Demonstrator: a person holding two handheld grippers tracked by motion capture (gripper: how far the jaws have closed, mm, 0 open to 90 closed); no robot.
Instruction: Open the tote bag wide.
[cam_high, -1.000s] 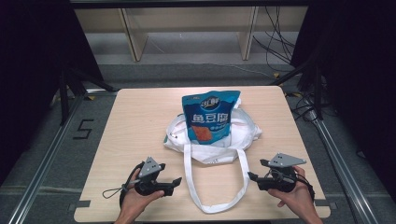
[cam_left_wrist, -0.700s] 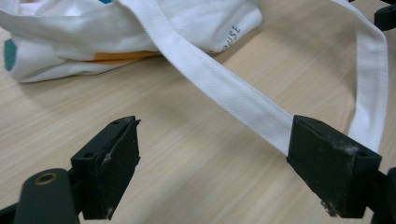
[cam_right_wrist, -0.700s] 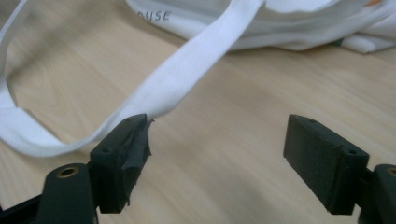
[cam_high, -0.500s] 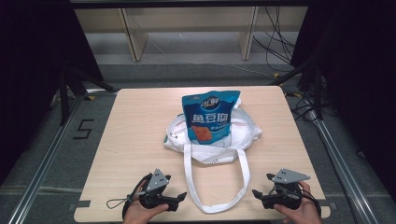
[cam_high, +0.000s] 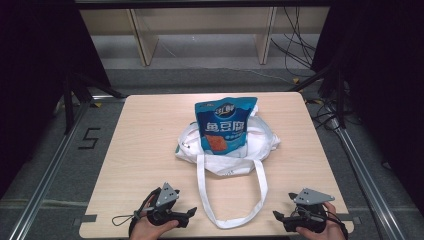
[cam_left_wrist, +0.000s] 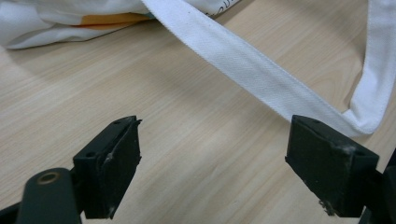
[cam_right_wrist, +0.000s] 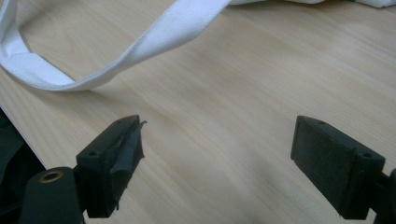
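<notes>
A white cloth tote bag (cam_high: 260, 145) lies crumpled at the table's middle, and a blue snack pouch (cam_high: 223, 127) stands up out of it. Its long white strap (cam_high: 202, 190) loops toward the front edge. The same strap (cam_left_wrist: 252, 65) crosses the left gripper view, and the strap (cam_right_wrist: 159, 37) also runs across the right gripper view. My left gripper (cam_high: 189, 216) rests low at the front left, open and empty, pointing at the strap loop. My right gripper (cam_high: 278, 217) sits at the front right, open and empty, facing the loop from the other side.
The wooden table (cam_high: 145, 130) has bare surface on both sides of the bag. Metal rails (cam_high: 50, 165) flank the table, with a "5" marked on the floor (cam_high: 87, 138) at left. Cables (cam_high: 300, 55) lie on the floor behind.
Both grippers have drawn back toward the table's front edge, away from the bag. The bag, pouch and strap have stayed put.
</notes>
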